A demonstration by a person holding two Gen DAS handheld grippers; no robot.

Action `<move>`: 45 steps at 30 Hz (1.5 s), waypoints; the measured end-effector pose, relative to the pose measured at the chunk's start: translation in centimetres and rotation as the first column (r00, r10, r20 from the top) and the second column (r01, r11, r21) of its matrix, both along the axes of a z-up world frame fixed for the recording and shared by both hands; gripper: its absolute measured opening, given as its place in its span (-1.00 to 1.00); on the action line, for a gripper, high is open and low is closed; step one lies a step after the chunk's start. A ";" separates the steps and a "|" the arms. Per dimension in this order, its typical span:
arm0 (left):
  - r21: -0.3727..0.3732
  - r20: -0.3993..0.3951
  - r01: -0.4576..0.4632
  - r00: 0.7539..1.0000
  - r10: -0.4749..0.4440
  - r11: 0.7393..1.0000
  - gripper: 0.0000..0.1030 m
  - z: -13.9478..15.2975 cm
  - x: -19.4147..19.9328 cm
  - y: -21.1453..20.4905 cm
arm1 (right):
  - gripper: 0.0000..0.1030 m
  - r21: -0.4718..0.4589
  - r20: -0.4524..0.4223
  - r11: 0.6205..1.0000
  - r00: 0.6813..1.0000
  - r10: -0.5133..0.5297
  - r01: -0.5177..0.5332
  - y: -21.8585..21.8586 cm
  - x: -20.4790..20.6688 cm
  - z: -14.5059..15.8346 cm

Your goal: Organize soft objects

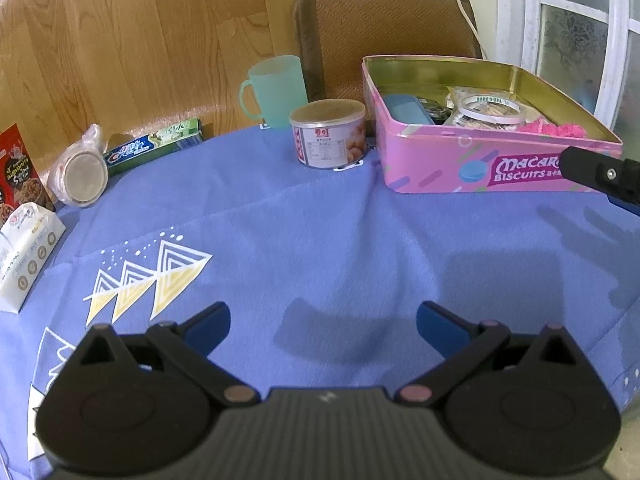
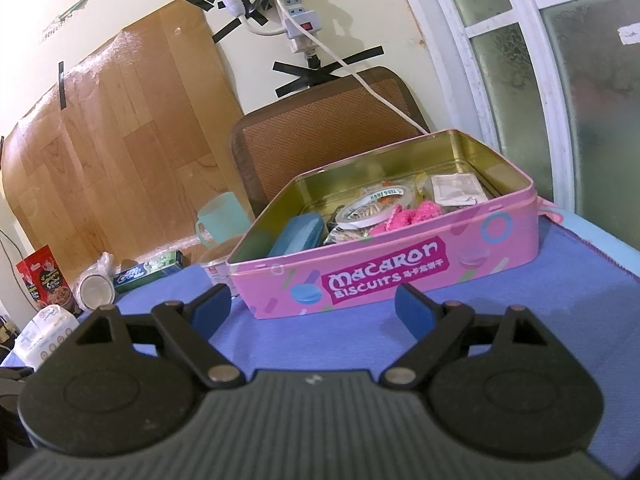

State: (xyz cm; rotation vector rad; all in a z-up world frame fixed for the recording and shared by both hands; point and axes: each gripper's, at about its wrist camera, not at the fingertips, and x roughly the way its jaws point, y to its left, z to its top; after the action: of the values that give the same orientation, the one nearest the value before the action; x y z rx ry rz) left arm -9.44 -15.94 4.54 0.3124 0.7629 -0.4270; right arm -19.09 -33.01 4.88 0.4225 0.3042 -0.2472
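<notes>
A pink biscuit tin stands open on the blue tablecloth at the far right. Inside lie a pink fluffy cloth, a tape roll, a blue case and a small white packet. My left gripper is open over bare cloth, nothing between its fingers. My right gripper is open just in front of the tin's long side, also holding nothing. Its black finger shows at the right edge of the left wrist view.
Behind the cloth stand a round can, a green mug, a toothpaste box, a bagged lid, a white tissue pack and a red box. A brown chair back rises behind the tin.
</notes>
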 end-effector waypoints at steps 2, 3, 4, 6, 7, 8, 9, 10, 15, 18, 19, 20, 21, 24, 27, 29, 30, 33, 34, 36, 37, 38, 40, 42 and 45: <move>0.001 -0.002 0.000 1.000 0.000 1.000 1.00 -0.1 0.0 0.0 | 0.77 0.002 -0.002 1.000 1.000 0.001 -0.001 0.0 0.0 -0.1; 0.001 -0.003 -0.001 1.000 0.001 1.000 1.00 -0.1 0.0 0.0 | 0.77 0.003 -0.003 1.000 1.000 0.003 -0.003 0.1 0.0 -0.1; 0.001 -0.004 -0.001 1.000 0.001 1.000 1.00 -0.1 -0.1 0.0 | 0.77 0.003 -0.004 1.000 1.000 0.003 -0.003 0.1 0.0 -0.1; 0.002 -0.004 -0.001 1.000 0.001 1.000 1.00 -0.1 -0.1 0.0 | 0.77 0.004 -0.004 1.000 1.000 0.005 -0.005 0.1 0.0 -0.2; 0.002 -0.004 -0.001 1.000 0.001 1.000 1.00 -0.1 -0.1 0.0 | 0.77 0.004 -0.004 1.000 1.000 0.006 -0.006 0.1 0.0 -0.2; 0.002 -0.005 -0.001 1.000 0.001 1.000 1.00 -0.1 -0.1 0.0 | 0.77 0.005 -0.004 1.000 1.000 0.005 -0.005 0.2 0.0 -0.2; 0.002 -0.006 -0.002 1.000 0.002 1.000 1.00 -0.2 -0.1 0.0 | 0.77 0.005 -0.004 1.000 1.000 0.005 -0.005 0.2 0.0 -0.2; 0.002 -0.007 -0.003 1.000 0.003 1.000 1.00 -0.2 -0.1 0.0 | 0.77 0.005 -0.004 1.000 1.000 0.005 -0.005 0.2 0.0 -0.2; 0.003 -0.012 -0.004 1.000 0.004 1.000 1.00 -0.3 0.0 0.0 | 0.77 0.008 -0.007 1.000 1.000 0.005 -0.005 0.2 0.0 -0.4; 0.002 -0.018 -0.006 1.000 0.006 1.000 1.00 -0.4 0.1 0.0 | 0.77 0.008 -0.007 1.000 1.000 0.005 -0.005 0.2 0.0 -0.4; 0.001 -0.019 -0.007 1.000 0.007 1.000 1.00 -0.4 0.1 0.0 | 0.77 0.008 -0.007 1.000 1.000 0.005 -0.005 0.3 0.0 -0.4; 0.001 -0.019 -0.009 1.000 0.009 1.000 1.00 -0.4 0.1 0.0 | 0.77 0.008 -0.007 1.000 1.000 0.005 -0.005 0.3 0.0 -0.4; 0.000 -0.019 -0.009 1.000 0.009 1.000 1.00 -0.4 0.1 0.1 | 0.77 0.008 -0.007 1.000 1.000 0.004 -0.004 0.3 0.0 -0.4; 0.000 -0.019 -0.008 1.000 0.008 1.000 1.00 -0.4 0.1 0.0 | 0.77 0.011 -0.008 1.000 1.000 0.003 -0.003 0.2 0.1 -0.5; 0.000 -0.020 -0.008 1.000 0.008 1.000 1.00 -0.4 0.1 0.0 | 0.77 0.011 -0.008 1.000 1.000 0.004 -0.004 0.2 0.0 -0.5; 0.000 -0.019 -0.008 1.000 0.008 1.000 1.00 -0.4 0.1 0.0 | 0.77 0.011 -0.008 1.000 1.000 0.005 -0.005 0.2 0.0 -0.5; 0.000 -0.019 -0.009 1.000 0.009 1.000 1.00 -0.4 0.0 0.0 | 0.77 0.011 -0.008 1.000 1.000 0.005 -0.004 0.2 0.0 -0.5; -0.002 -0.019 -0.009 1.000 0.009 1.000 1.00 -0.4 0.0 0.1 | 0.77 0.011 -0.008 1.000 1.000 0.003 -0.003 0.2 0.0 -0.5; 0.000 -0.020 -0.009 1.000 0.009 1.000 1.00 -0.4 0.0 0.0 | 0.77 0.011 -0.009 1.000 1.000 0.003 -0.003 0.2 0.0 -0.5; 0.001 -0.019 -0.008 1.000 0.008 1.000 1.00 -0.4 0.0 0.0 | 0.77 0.011 -0.008 1.000 1.000 0.003 -0.003 0.2 0.0 -0.5; 0.000 -0.020 -0.007 1.000 0.007 1.000 1.00 -0.4 0.0 0.0 | 0.77 0.011 -0.008 1.000 1.000 0.003 -0.003 0.3 0.0 -0.5; 0.000 -0.019 -0.006 1.000 0.006 1.000 1.00 -0.4 0.0 0.0 | 0.77 0.011 -0.008 1.000 1.000 0.002 -0.002 0.3 0.0 -0.5; 0.000 -0.019 -0.004 1.000 0.004 1.000 1.00 -0.3 0.0 0.0 | 0.77 0.013 -0.009 1.000 1.000 0.003 -0.003 0.3 0.0 -0.5; 0.000 -0.021 -0.002 1.000 0.002 1.000 1.00 -0.3 0.0 0.0 | 0.77 0.013 -0.010 1.000 1.000 0.005 -0.005 0.2 0.1 -0.5; 0.000 -0.024 0.000 1.000 0.000 1.000 1.00 -0.3 0.1 0.0 | 0.77 0.013 -0.011 1.000 1.000 0.006 -0.006 0.3 0.2 -0.5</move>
State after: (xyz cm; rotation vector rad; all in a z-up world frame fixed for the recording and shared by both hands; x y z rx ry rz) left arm -9.38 -15.92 4.26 0.3080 0.7863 -0.4318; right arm -18.94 -32.75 4.38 0.4335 0.3178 -0.2420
